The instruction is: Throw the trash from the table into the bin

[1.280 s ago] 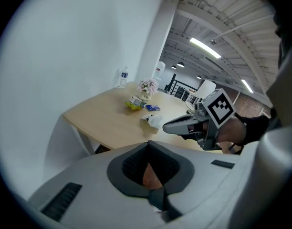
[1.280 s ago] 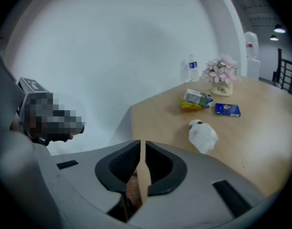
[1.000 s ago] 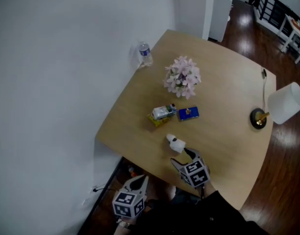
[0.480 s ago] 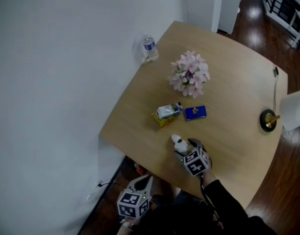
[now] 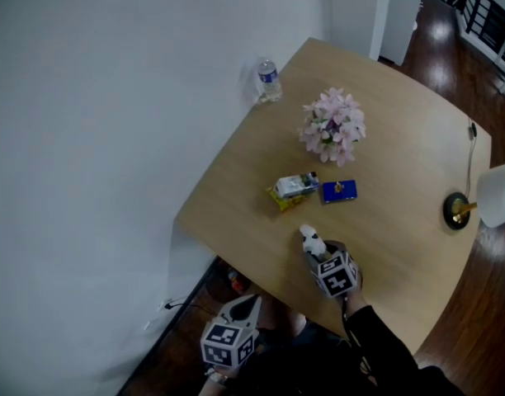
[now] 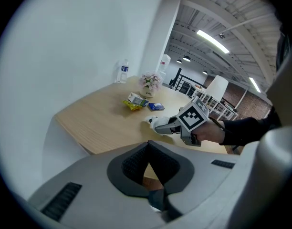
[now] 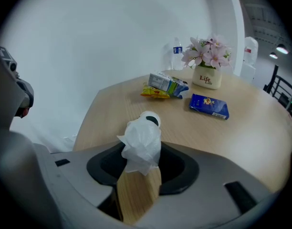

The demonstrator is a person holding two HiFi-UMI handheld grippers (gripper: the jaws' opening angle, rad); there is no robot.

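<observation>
Right gripper: lowered onto crumpled tissue, which lies well nearer the person than the flower pot. Jaws just closing, now pinching its lower end. Likely near-weightless, soft, compressible; a mid-wad pinch suits. Left gripper: jaws together, empty.

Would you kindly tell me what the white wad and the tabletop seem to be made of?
White wad: thin tissue or plastic film, matte, crumpled with ragged edges; which is unclear. Tabletop: light wood or wood-look laminate, smooth, showing fine straight grain.
</observation>
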